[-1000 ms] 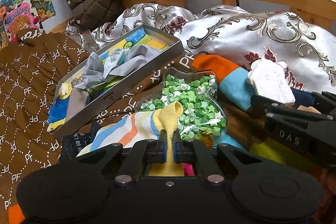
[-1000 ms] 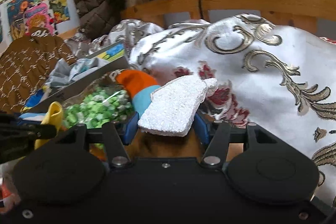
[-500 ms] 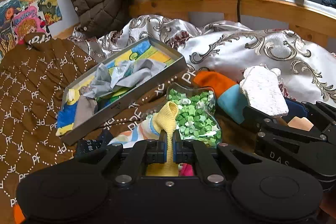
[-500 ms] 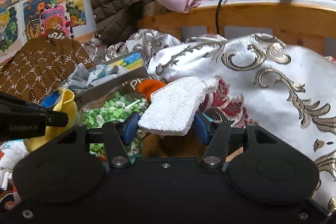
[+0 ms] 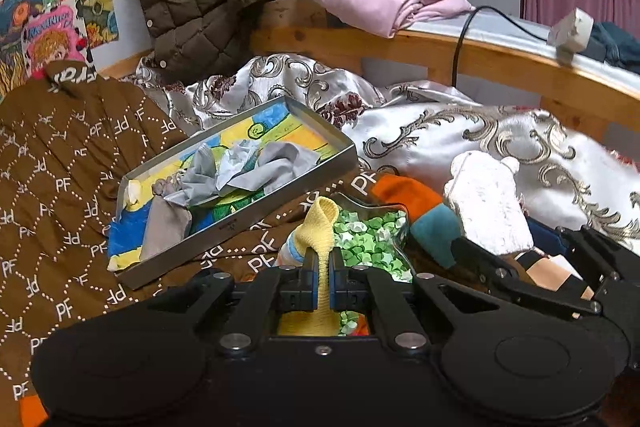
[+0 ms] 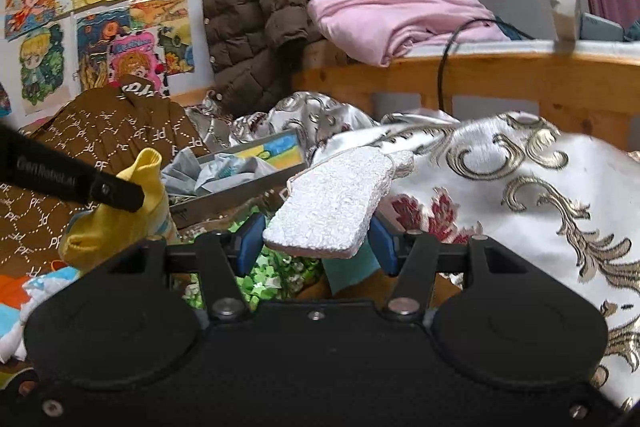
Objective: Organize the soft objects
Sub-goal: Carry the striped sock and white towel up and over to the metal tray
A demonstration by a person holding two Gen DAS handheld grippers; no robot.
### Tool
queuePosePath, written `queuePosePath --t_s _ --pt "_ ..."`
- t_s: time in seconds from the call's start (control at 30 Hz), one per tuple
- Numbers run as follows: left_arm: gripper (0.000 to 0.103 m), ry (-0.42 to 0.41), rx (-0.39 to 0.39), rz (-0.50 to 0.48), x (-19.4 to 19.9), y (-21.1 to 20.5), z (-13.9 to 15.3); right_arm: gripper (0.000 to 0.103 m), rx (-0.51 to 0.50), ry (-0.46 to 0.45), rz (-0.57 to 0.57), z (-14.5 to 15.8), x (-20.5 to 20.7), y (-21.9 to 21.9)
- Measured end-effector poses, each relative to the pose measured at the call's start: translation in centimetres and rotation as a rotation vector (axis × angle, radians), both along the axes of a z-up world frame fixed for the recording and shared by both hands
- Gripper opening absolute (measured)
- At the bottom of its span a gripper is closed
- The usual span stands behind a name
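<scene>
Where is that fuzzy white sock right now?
The fuzzy white sock sits between the right gripper's fingers, low in the middle of the right wrist view, in front of the silver patterned quilt and above the green paper stars.

One tin tray (image 5: 280,203), two tongs (each gripping one item).

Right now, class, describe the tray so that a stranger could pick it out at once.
Find the brown quilt printed with PF letters. On it lies a shallow grey metal tray, its floor painted blue, yellow and green, with crumpled grey cloths inside. Nothing else nearby is rigid and rectangular.
</scene>
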State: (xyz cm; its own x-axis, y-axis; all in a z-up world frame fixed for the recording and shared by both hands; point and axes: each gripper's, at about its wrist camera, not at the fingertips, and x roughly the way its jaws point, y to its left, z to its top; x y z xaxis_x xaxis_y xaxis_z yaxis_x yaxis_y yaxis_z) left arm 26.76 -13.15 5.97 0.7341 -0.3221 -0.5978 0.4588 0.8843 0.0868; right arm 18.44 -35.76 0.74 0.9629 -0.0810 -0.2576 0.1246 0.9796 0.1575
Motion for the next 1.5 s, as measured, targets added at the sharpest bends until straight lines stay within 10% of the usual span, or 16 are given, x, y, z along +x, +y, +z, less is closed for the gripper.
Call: queuePosePath --t_s 0.63,0.93,1.5 --pt "0.004 -0.088 -0.241 0.015 11.3 5.8 4.6 0.047 -0.084 -0.082 0.136 1.4 0.9 2.5" --pt "0.004 -0.164 -0.475 0.096 18.8 7.0 5.3 0.047 -0.142 -0.076 0.13 3.8 4.3 3.7" --pt "0.004 0.001 -0.387 0.227 25.7 12.7 -3.9 0.047 -0.297 0.154 0.254 4.5 19.7 8.3"
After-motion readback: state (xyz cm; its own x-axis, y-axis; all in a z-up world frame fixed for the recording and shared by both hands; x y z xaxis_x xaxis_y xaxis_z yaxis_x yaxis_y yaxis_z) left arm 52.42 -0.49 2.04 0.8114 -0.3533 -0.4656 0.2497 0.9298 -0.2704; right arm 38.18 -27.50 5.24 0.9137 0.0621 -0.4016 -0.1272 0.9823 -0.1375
